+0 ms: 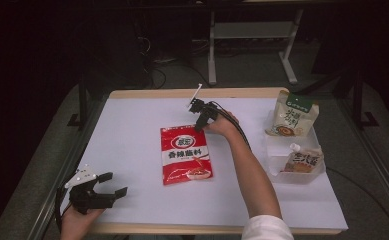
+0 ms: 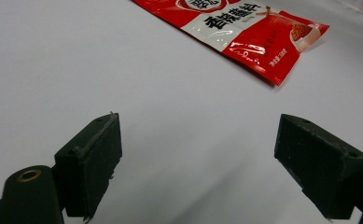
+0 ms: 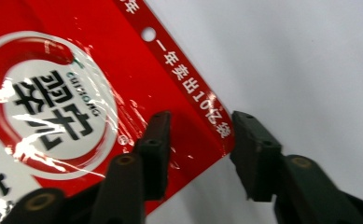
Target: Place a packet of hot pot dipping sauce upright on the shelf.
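While red sachet (image 1: 186, 154) lies flat mid-bench, right gripper (image 3: 198, 140) fingers half open, straddling its far corner, no grip yet; lift pending. Left gripper (image 1: 113, 184) wide open, empty, near-left corner.

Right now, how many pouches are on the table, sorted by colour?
Red pouch: 1
White-and-green pouch: 1
White-and-orange pouch: 1
Total: 3

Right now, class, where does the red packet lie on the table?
In the high view the red packet lies flat mid-table, left of the clear tray, with the right claw at its top right corner.
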{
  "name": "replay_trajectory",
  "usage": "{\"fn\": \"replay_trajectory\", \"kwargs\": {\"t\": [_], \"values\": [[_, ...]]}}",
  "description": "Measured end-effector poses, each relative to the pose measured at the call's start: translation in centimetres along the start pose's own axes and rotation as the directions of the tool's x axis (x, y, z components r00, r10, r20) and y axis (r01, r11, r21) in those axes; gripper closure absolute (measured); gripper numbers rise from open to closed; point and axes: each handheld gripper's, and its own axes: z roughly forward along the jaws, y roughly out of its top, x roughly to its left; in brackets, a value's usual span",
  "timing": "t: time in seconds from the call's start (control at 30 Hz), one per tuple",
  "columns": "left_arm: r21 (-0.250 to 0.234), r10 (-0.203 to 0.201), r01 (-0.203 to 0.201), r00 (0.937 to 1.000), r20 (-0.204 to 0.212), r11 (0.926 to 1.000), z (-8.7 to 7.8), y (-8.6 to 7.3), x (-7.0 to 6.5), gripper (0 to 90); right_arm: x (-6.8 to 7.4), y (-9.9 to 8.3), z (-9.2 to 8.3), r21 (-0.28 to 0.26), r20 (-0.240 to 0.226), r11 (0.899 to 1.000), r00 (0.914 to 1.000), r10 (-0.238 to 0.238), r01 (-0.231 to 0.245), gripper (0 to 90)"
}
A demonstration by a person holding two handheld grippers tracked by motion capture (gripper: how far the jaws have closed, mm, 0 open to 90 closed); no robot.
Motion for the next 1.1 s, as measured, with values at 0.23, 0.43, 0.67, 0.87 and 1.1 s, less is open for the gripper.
{"fn": "replay_trajectory", "kwargs": {"t": [0.23, 0.43, 0.67, 0.87, 1.1], "values": [[0.000, 0.002, -0.002, 1.0000, -0.001, 1.0000, -0.1, 0.0, 0.0, 14.8, 0.7, 0.3, -0.1, 0.036, 0.097, 0.998, 0.9938, -0.054, 0.051, 87.7], [0.000, 0.002, -0.002, 1.0000, -0.002, 1.0000, 0.0, 0.0, 0.0, 14.8, 0.4, 0.1, -0.6, 0.035, 0.062, 0.999, 0.9978, -0.025, 0.023, 90.0], [0.007, 0.011, -0.011, 0.9999, 0.002, 0.9999, 0.2, 0.1, -0.3, 14.8, 0.1, -1.1, -2.9, 0.080, -0.052, 0.996, 0.9984, -0.023, 0.027, 90.0], [0.005, 0.017, -0.017, 0.9998, 0.005, 0.9998, 0.3, 0.2, -0.3, 14.8, -0.1, -1.8, -3.6, 0.077, -0.110, 0.997, 0.9938, -0.020, 0.029, 89.9], [0.013, 0.018, -0.018, 0.9998, 0.004, 0.9998, 0.4, 0.1, -0.2, 14.8, 0.0, -1.6, -2.8, 0.050, -0.171, 0.998, 0.9850, -0.024, 0.033, 71.9]]}}
